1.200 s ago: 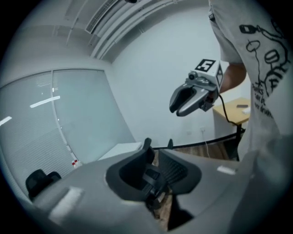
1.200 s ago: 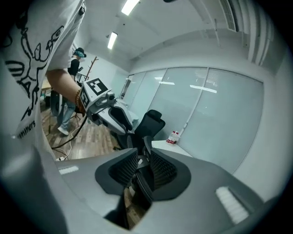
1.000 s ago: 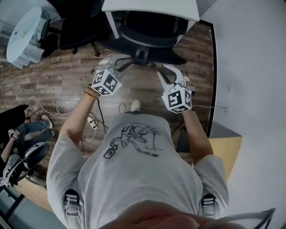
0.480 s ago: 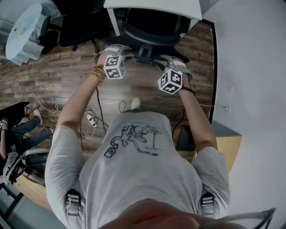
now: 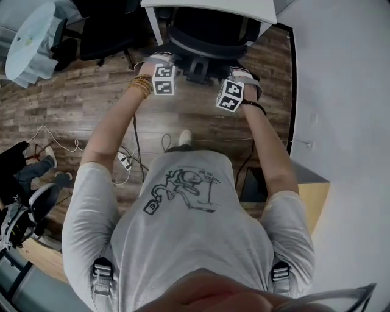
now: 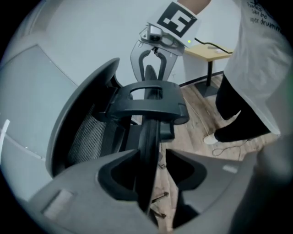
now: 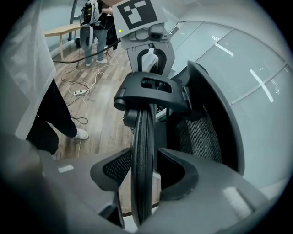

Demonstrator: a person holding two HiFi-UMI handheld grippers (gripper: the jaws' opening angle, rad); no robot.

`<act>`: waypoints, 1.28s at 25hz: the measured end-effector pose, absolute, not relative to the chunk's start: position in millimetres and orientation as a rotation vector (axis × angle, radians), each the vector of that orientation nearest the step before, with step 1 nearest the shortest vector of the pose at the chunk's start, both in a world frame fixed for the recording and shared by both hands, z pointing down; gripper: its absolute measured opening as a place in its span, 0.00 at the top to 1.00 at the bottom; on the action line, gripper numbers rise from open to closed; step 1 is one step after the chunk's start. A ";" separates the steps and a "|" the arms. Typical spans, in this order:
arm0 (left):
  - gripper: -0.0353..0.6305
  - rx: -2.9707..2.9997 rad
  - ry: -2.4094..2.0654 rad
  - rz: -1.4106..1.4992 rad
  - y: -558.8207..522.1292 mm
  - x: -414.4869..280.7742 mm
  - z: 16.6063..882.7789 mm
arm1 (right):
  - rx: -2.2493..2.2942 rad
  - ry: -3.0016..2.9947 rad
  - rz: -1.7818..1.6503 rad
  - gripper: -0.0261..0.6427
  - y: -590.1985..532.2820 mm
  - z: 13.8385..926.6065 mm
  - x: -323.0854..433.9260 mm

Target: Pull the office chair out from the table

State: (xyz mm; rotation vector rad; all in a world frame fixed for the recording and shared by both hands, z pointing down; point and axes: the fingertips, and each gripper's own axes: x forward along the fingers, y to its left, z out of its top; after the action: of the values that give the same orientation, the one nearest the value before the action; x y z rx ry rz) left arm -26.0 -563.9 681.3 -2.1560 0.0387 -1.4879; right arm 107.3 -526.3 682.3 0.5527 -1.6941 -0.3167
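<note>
The chair (image 5: 207,36) stands tucked under the white table (image 5: 207,9), its back turned toward the person. Both arms reach forward and down, almost straight, over the wood floor (image 5: 91,116).

The left hand (image 5: 153,63), with bracelets (image 5: 141,86) at the wrist, holds the left gripper (image 6: 153,160) pointed steeply down at the top of the chair's back. The right hand (image 5: 247,80), a dark band on its wrist, holds the right gripper (image 7: 144,157) the same way. The two sit either side of the black bracket (image 5: 198,70) in the middle of the back, near each other but apart.

In the left gripper view the jaws are opening, and the thin dark rim (image 6: 149,132) of the back runs up between them. It lies close along one jaw, with a clear gap to the other. Whether that near pad touches the rim is hard to tell, but nothing is clamped.

In the right gripper view those jaws are opening too and straddle the rim, which shows a slim gap on each side. Each gripper view also shows the other gripper beyond the bracket, facing back along the rim.

Cables (image 5: 125,161) trail on the floor beside the person's feet.
</note>
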 end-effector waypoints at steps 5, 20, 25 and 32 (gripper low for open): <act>0.76 -2.117 0.048 -1.497 -570.4 -24.4 686.4 | 0.535 -1.692 -0.275 0.76 -525.6 692.1 111.5; 0.79 -2.107 0.031 -1.525 -564.2 -26.3 689.6 | 0.559 -1.707 -0.211 0.81 -519.0 696.2 109.5; 0.79 -2.105 0.035 -1.536 -556.3 -24.5 690.8 | 0.558 -1.701 -0.202 0.81 -511.7 696.2 112.9; 0.80 -2.113 0.038 -1.524 -536.9 -16.3 691.9 | 0.558 -1.700 -0.206 0.81 -496.2 696.7 122.1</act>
State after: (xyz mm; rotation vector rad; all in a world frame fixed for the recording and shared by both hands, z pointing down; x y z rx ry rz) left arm -16.3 -536.9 691.9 -2.1126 0.0379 -1.5239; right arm 122.1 -496.2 696.7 0.5576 -1.6996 -0.2060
